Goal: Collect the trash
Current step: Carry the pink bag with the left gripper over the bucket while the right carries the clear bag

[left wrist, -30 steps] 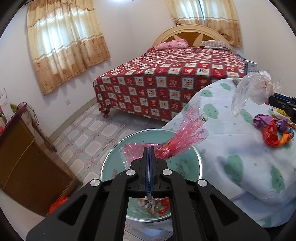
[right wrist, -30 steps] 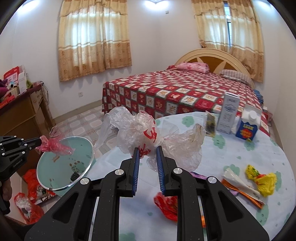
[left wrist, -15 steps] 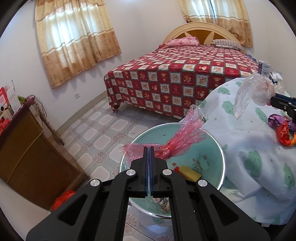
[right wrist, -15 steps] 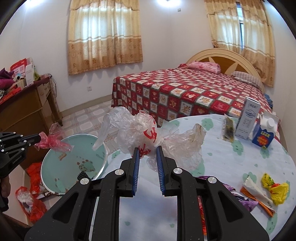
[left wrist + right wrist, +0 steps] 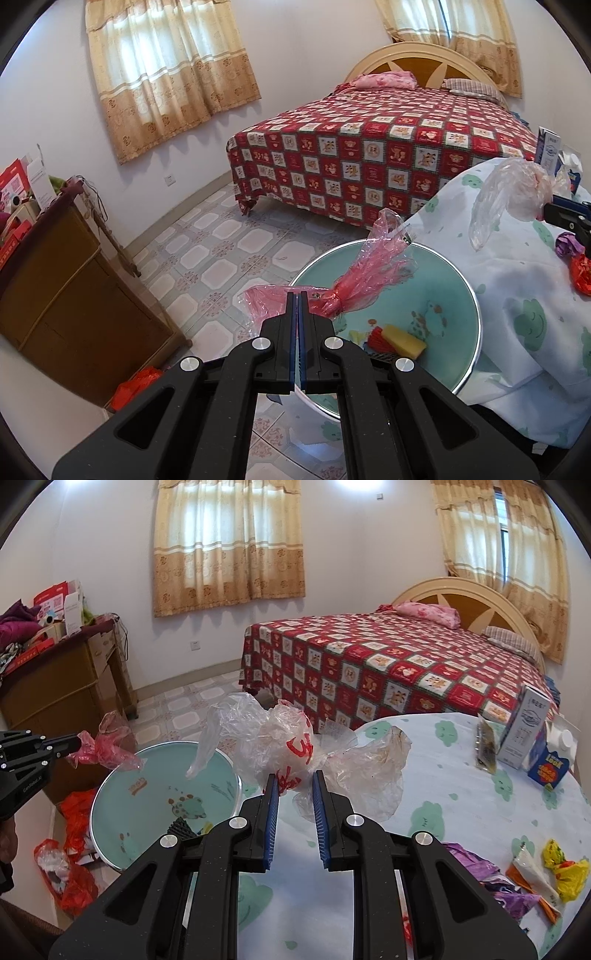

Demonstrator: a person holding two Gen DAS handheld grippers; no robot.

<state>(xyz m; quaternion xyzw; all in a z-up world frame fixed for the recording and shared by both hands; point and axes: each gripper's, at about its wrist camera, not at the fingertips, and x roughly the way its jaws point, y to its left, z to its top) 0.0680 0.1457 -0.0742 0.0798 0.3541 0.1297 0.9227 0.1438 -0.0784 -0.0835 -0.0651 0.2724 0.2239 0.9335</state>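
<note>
Since a second earlier, you had carried both grippers sideways, so the teal basin slid from under your left tool to its right and the bed swung rightward in both views. Your left gripper (image 5: 297, 295) stood pressed together on the red plastic wrapper (image 5: 354, 277), whose long axis ran from the jaws up toward the right of the frame, its loose end hanging over the rim of the basin (image 5: 476, 314). Your right gripper (image 5: 294, 779) pinched the clear crumpled bag (image 5: 280, 738) by its knot, jaws only narrowly apart, the bag ballooning above and to both sides.

From the right wrist, the basin lay lower left of the bag, with the table's edge between them; the left tool was the nearer to it. Inside the basin sat a yellow block (image 5: 404, 341) beside something red, possibly a brush; the view was too cramped to say.

On the tablecloth (image 5: 461, 775) more scraps waited at lower right: a yellow wrapper (image 5: 567, 867) and a purple one (image 5: 476, 864). Two cartons (image 5: 524, 731) stood well apart at the far edge. Red bags (image 5: 77, 882) lay on the floor beside the basin, clear of your path, as I judged it.
</note>
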